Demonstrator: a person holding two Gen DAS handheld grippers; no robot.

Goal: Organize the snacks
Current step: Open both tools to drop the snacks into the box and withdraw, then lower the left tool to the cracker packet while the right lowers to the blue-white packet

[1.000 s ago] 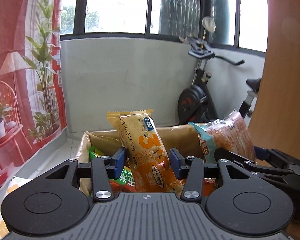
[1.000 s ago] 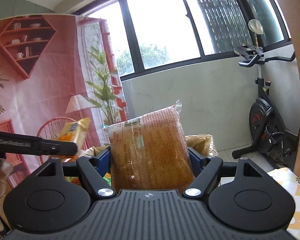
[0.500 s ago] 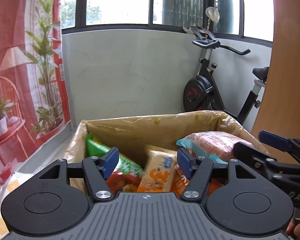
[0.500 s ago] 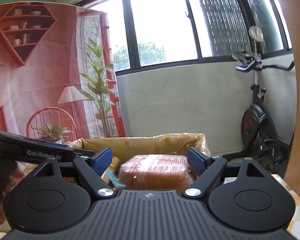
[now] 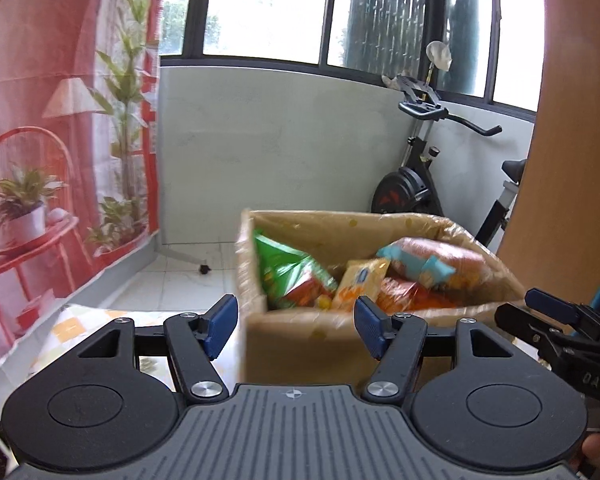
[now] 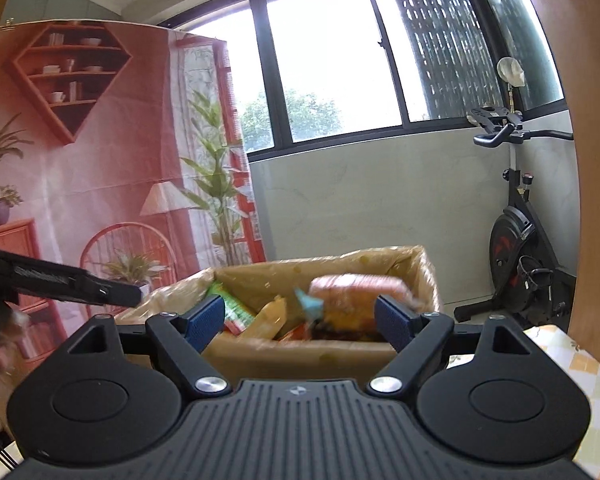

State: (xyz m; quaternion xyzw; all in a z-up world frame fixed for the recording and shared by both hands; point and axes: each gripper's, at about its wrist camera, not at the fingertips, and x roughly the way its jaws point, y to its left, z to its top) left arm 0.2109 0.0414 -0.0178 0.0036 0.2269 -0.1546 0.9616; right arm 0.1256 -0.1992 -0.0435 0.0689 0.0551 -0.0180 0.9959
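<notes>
A cardboard box [image 5: 308, 332] stands on the table and holds several snack packs: a green bag [image 5: 284, 268], a yellow bar pack [image 5: 360, 280] and an orange-brown pack with teal ends [image 5: 432, 256]. My left gripper [image 5: 296, 324] is open and empty, just in front of the box. My right gripper [image 6: 300, 318] is open and empty, also in front of the box [image 6: 300, 356]. The orange-brown pack [image 6: 356, 292] and the yellow bar pack [image 6: 268, 316] lie inside it. The right gripper shows at the right edge of the left wrist view [image 5: 556, 320].
An exercise bike [image 5: 420, 176] stands behind the box by the white wall. A wooden panel [image 5: 572, 140] rises at the right. A red printed backdrop [image 6: 80, 160] hangs at the left. The table has a checkered cloth [image 6: 580, 380].
Both grippers opened and let their packs drop into the box: the left the yellow bar pack, the right the orange-brown pack. Both then pulled back from the box.
</notes>
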